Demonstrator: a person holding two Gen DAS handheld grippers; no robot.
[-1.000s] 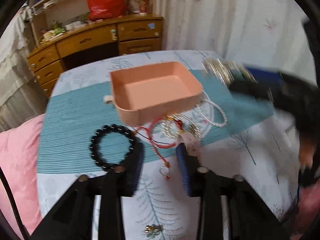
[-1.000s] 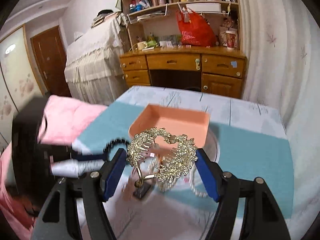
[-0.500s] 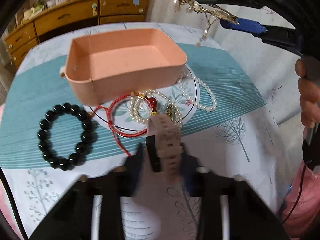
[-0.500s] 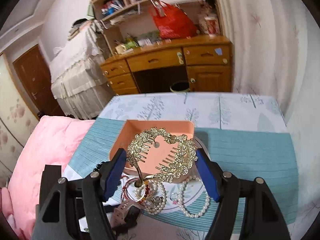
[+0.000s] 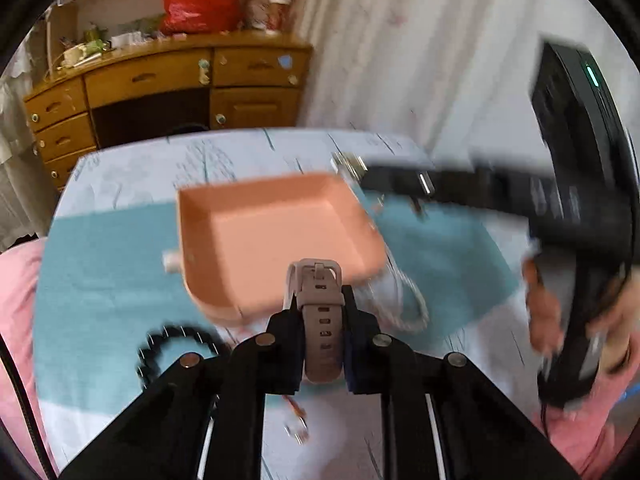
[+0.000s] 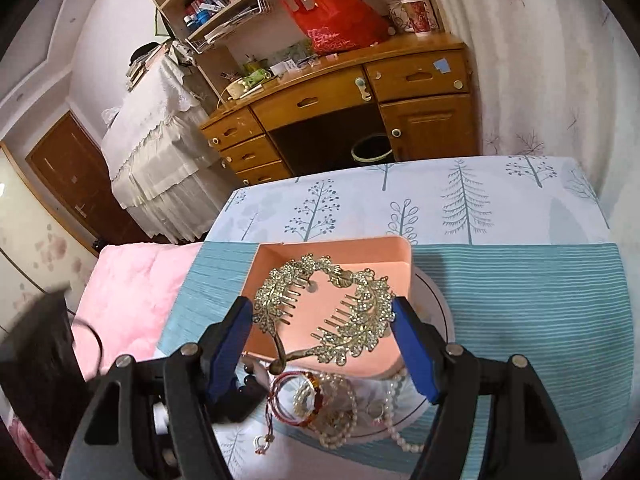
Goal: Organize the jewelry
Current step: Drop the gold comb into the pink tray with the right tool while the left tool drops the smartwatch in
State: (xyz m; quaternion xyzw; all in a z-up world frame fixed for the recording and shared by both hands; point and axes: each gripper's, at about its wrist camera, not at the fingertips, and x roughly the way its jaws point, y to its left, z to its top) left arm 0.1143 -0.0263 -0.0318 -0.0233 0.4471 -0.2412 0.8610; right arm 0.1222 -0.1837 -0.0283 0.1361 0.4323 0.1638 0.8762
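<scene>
My left gripper (image 5: pixel 320 320) is shut on a pale pink watch strap (image 5: pixel 320 312) and holds it above the near edge of the peach tray (image 5: pixel 276 236). My right gripper (image 6: pixel 324 320) is shut on a gold rhinestone hair comb (image 6: pixel 328 308), held over the peach tray (image 6: pixel 384 256). It also shows in the left wrist view (image 5: pixel 400 180), blurred, at the tray's far right corner. A black bead bracelet (image 5: pixel 168 348), a pearl strand (image 5: pixel 412 304) and a red cord bracelet (image 6: pixel 288 400) lie on the table by the tray.
The table has a white tree-print cloth (image 6: pixel 460 200) with a teal striped runner (image 6: pixel 520 300). A round plate (image 6: pixel 436 312) lies under the jewelry. A pink cushion (image 6: pixel 132 300) sits left of the table. A wooden desk (image 6: pixel 340 100) stands behind.
My left gripper has lifted the watch strap off the table toward the tray. My right gripper has carried the hair comb forward over the tray.
</scene>
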